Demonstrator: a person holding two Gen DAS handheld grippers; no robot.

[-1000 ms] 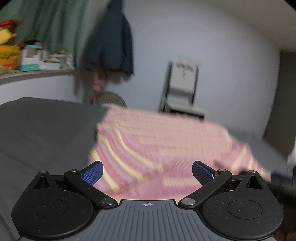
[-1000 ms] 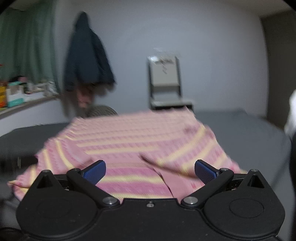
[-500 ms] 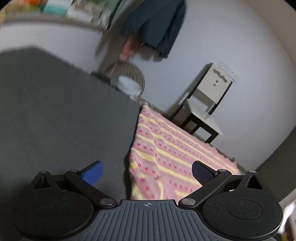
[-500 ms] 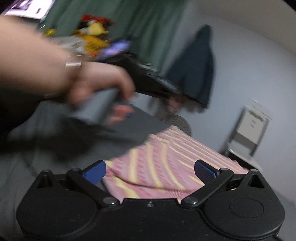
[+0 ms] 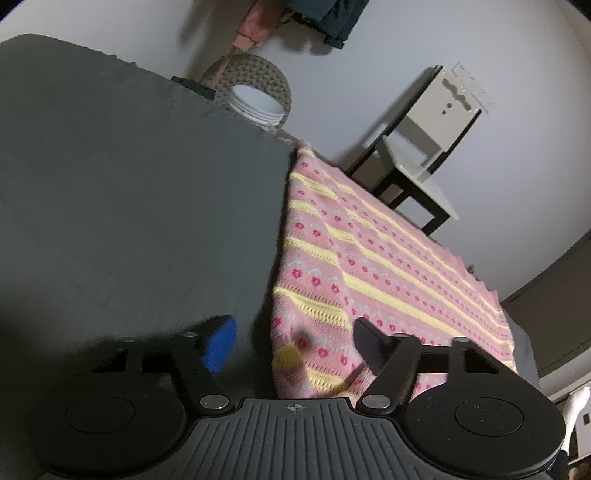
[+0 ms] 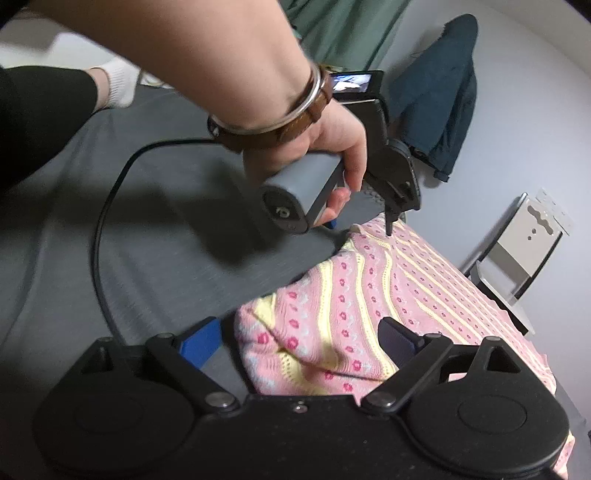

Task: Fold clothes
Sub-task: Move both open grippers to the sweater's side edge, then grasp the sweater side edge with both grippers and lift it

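The pink and yellow sweater (image 5: 373,266) lies flat on the gray bed (image 5: 129,206). Both claws are spread apart over its edge: left claw (image 5: 295,343), right claw (image 6: 299,341).

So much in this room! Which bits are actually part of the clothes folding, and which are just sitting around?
Part of the job:
pink striped garment
left gripper
right gripper
grey bed surface it lies on

Just lying about:
chair
woven basket
dark jacket on the wall
green curtain
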